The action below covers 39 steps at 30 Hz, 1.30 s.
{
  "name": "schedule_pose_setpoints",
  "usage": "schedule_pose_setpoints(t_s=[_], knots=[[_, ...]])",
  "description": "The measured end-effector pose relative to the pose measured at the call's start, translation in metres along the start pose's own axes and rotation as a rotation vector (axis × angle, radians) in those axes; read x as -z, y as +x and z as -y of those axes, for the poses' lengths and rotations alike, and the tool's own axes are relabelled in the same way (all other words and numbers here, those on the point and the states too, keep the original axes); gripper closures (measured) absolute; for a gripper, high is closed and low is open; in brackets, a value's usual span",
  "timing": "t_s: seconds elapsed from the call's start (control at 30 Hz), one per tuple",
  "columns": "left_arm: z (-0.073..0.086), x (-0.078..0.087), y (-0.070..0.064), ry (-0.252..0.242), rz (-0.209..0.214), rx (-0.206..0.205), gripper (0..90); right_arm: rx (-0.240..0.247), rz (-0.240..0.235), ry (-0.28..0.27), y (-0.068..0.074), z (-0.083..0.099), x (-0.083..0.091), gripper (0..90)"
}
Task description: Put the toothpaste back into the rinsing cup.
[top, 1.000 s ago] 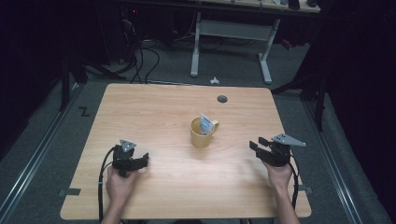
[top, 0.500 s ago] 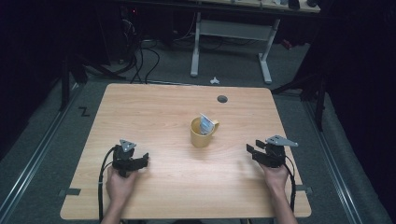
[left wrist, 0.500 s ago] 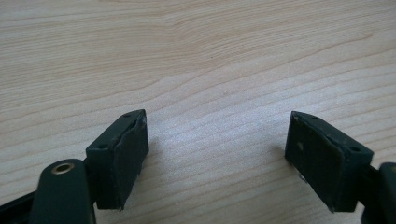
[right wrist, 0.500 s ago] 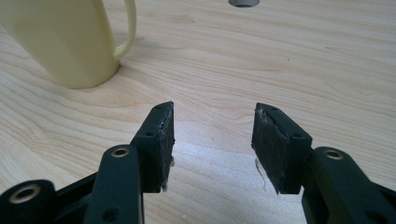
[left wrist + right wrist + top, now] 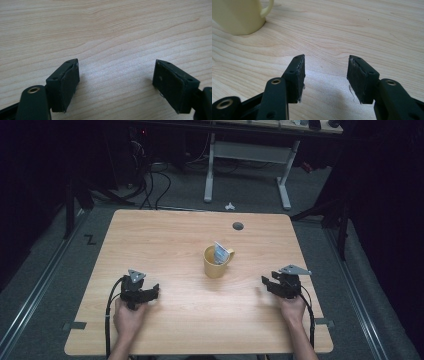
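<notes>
A yellow mug (image 5: pixel 215 264) stands near the middle of the wooden table (image 5: pixel 165 240), with a small grey-blue packet (image 5: pixel 220 251) leaning inside it. My left gripper (image 5: pixel 156 291) rests low at the front left, held in a hand, jaws wide open over bare wood (image 5: pixel 116 75). At the front right my right gripper (image 5: pixel 265 282) is also held in a hand and points left toward the mug, open with nothing between its fingers (image 5: pixel 325 67). In the right gripper view the mug (image 5: pixel 239 15) sits at the upper left, well ahead of the fingertips.
A round dark grommet hole (image 5: pixel 238 226) lies near the table's far edge. Beyond the table are a white desk frame (image 5: pixel 245 152), cables (image 5: pixel 150 180) and a small white object (image 5: pixel 229 206) on the floor.
The right gripper has shifted slightly left and down toward the tabletop. The left gripper and the mug have stayed put.
</notes>
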<state>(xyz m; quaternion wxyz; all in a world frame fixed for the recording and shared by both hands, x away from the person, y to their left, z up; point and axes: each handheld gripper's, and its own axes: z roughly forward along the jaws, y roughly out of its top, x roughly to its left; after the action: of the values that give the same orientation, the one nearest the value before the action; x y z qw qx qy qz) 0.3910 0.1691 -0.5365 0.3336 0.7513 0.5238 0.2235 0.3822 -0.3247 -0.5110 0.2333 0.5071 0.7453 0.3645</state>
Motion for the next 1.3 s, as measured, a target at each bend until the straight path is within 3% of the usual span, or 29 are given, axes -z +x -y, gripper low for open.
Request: schedule_pose_setpoints(t_s=[0.83,1.3], knots=[[0.0,0.0,0.0,-0.001,-0.001,0.001,21.8,0.018,0.017,0.07,0.001,0.004,-0.015,48.2],[0.0,0.0,0.0,-0.001,-0.001,0.001,21.8,0.019,0.014,0.081,0.003,0.006,-0.021,47.8]])
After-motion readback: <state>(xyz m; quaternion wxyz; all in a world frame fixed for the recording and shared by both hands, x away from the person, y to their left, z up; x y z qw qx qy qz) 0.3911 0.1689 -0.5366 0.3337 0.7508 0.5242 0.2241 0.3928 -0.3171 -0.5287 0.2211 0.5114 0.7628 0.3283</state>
